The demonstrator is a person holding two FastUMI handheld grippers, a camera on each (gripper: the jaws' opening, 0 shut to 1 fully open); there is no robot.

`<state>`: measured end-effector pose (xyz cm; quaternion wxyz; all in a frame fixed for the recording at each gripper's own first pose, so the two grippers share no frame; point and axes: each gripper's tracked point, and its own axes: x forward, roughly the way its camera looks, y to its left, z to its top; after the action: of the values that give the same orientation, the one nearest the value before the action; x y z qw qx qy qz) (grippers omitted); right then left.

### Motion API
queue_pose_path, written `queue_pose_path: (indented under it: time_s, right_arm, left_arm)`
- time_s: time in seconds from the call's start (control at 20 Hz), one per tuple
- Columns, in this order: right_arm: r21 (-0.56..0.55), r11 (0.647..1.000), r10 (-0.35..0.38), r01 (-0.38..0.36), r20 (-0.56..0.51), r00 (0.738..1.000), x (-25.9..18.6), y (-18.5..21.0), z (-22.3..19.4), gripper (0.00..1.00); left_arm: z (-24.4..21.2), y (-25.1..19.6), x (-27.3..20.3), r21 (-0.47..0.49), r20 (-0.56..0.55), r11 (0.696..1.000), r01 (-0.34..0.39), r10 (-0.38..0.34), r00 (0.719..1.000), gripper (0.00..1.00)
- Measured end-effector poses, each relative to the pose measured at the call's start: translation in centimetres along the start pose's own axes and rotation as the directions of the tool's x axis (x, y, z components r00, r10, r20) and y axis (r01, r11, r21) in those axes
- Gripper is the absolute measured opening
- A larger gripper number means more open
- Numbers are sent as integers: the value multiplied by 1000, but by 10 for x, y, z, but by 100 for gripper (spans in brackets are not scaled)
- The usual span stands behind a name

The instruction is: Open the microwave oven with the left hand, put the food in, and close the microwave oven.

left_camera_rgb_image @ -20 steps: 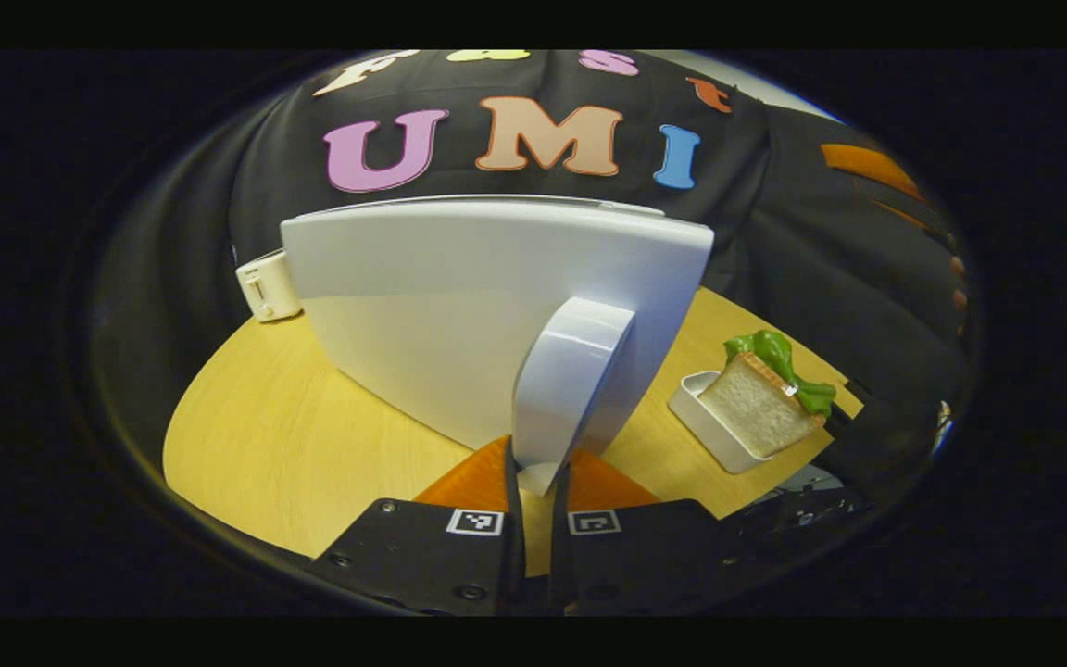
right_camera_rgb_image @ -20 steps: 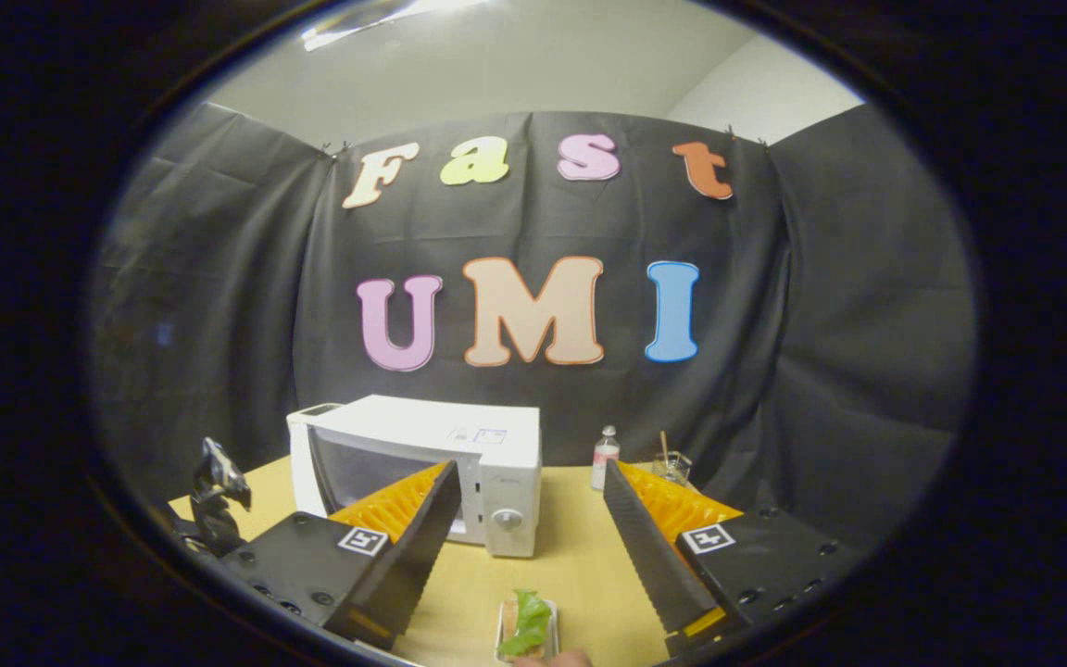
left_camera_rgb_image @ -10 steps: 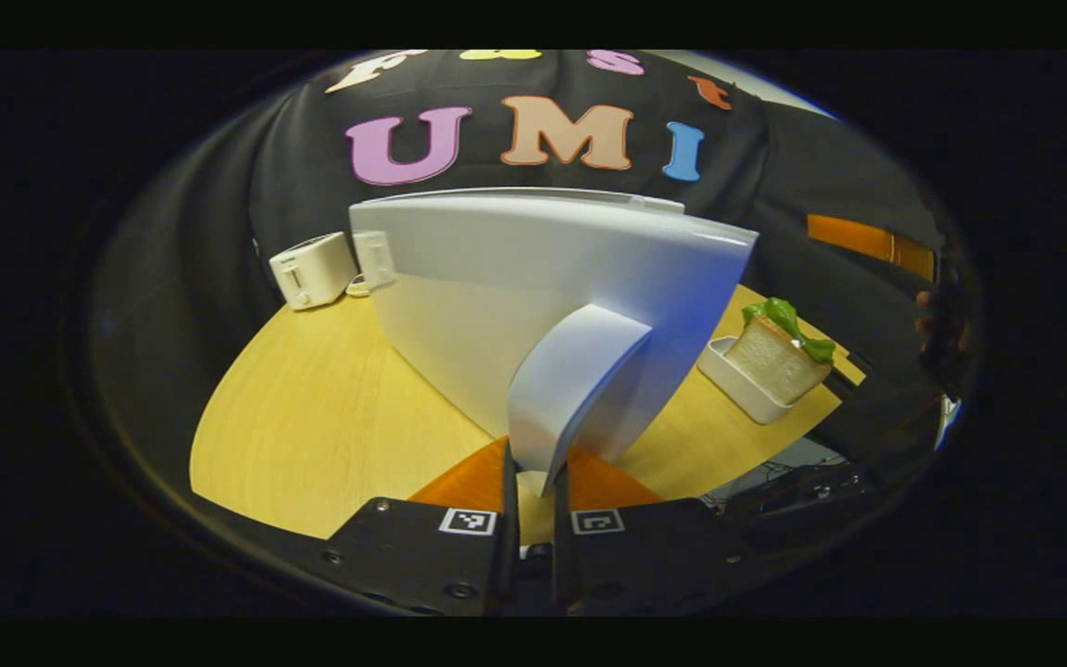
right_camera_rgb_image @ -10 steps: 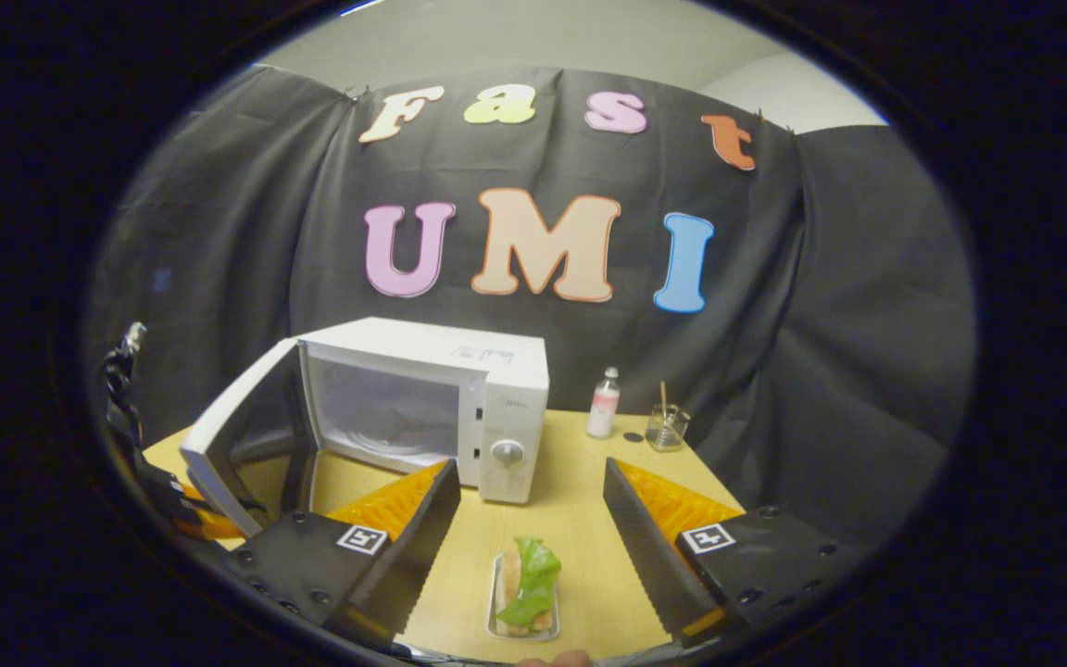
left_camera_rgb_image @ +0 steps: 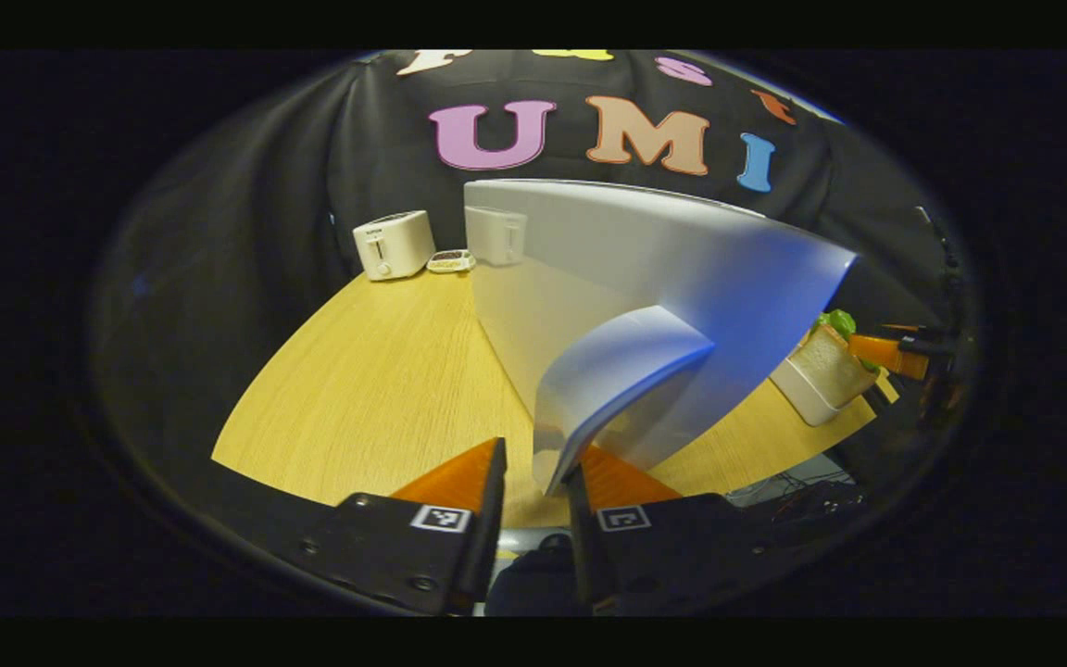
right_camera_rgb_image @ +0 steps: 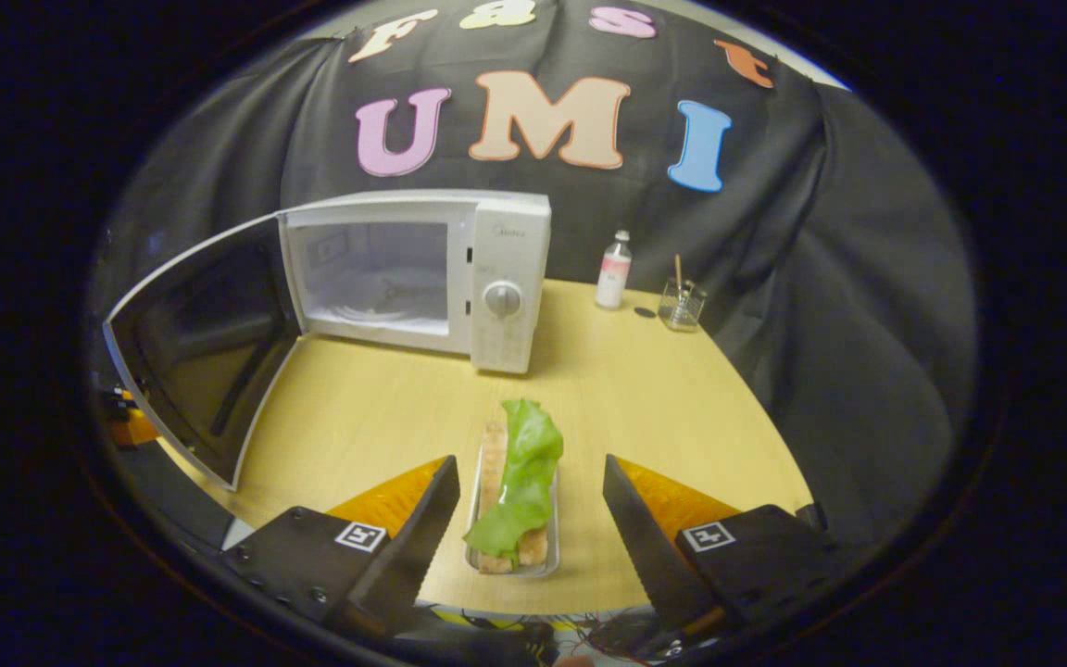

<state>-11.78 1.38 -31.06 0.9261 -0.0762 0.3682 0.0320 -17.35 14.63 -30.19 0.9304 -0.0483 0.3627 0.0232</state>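
Note:
The white microwave [right_camera_rgb_image: 506,278] stands at the back of the table with its door [right_camera_rgb_image: 205,343] swung wide to the left and its cavity [right_camera_rgb_image: 376,278] bare. In the left gripper view the door's white outer face [left_camera_rgb_image: 608,269] and curved handle [left_camera_rgb_image: 621,366] are close. My left gripper [left_camera_rgb_image: 538,459] is open, and the handle's lower end sits loosely between its fingers. A sandwich with lettuce [right_camera_rgb_image: 526,459] lies in a small white tray [right_camera_rgb_image: 512,569]. My right gripper [right_camera_rgb_image: 529,463] hovers open just above it, one finger on each side. The same food [left_camera_rgb_image: 828,363] shows behind the door.
A white toaster [left_camera_rgb_image: 393,244] and a small dish [left_camera_rgb_image: 450,262] stand at the table's far left. A small bottle [right_camera_rgb_image: 614,270] and a glass [right_camera_rgb_image: 682,303] stand right of the microwave. Bare wooden table [right_camera_rgb_image: 367,421] lies between the tray and the microwave.
The door has swung from nearly closed to wide open. My left gripper's fingers have parted a little around the handle. My right gripper has tilted down and come over the tray.

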Motion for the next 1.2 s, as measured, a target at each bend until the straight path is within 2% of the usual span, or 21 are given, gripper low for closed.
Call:
queue_pose_path:
  time_s: [0.1, 0.15, 0.2, 0.3, 0.35, 0.4, 0.5, 0.6, 0.65, 0.75, 0.85, 0.9, 1.0, 1.2]
  right_arm:
    - [10, 1000, 20, -20, -53, 998, 5, 4, -18, 99]
    - [14, 1000, 27, -26, -69, 997, 5, 6, -24, 99]
    - [12, 1000, 25, -25, -76, 997, 5, 7, -28, 99]
    - [1, 1000, 31, -31, -92, 995, 6, 9, -34, 100]
    - [0, 999, 34, -35, -97, 995, 7, 9, -35, 92]
    - [0, 999, 35, -35, -107, 994, 7, 9, -37, 89]
    - [6, 999, 42, -41, -130, 991, 9, 10, -42, 89]
    - [20, 999, 46, -44, -139, 989, 12, 12, -47, 49]
    - [20, 999, 52, -49, -150, 987, 12, 14, -51, 55]
    - [24, 997, 81, -78, -159, 984, 19, 21, -53, 53]
    - [33, 996, 86, -82, -166, 982, 14, 20, -50, 36]
    - [40, 996, 91, -86, -174, 981, 15, 20, -49, 42]
    - [75, 995, 86, -72, -196, 977, 10, 17, -51, 35]
    - [85, 995, 68, -54, -172, 983, 10, 12, -34, 33]
  left_arm:
    - [-3, 9, 0, -15, -21, 1000, -21, 20, 1000, 71]
    - [-1, 10, 0, -23, -13, 1000, -21, 20, 1000, 96]
    - [-3, 13, -2, -24, -9, 999, -30, 30, 1000, 99]
    - [-1, 17, -7, -16, 5, 999, -39, 39, 999, 97]
    - [2, 17, -11, -16, 18, 999, -31, 31, 999, 97]
    - [4, 18, -16, -14, 26, 1000, -26, 26, 999, 97]
    - [5, 19, -21, -7, 26, 1000, -21, 21, 999, 96]
    - [8, 20, -29, -3, 31, 1000, -29, 29, 999, 96]
    - [11, 21, -34, 0, 37, 1000, -30, 30, 999, 97]
    - [13, 24, -42, 16, 32, 999, -40, 40, 999, 97]
    - [20, 28, -50, 23, 46, 999, -47, 46, 998, 96]
    - [25, 28, -53, 21, 53, 999, -44, 43, 998, 96]
    - [30, 27, -58, 3, 47, 1000, -24, 23, 999, 96]
    - [46, 30, -68, -33, 79, 999, -17, 20, 997, 96]
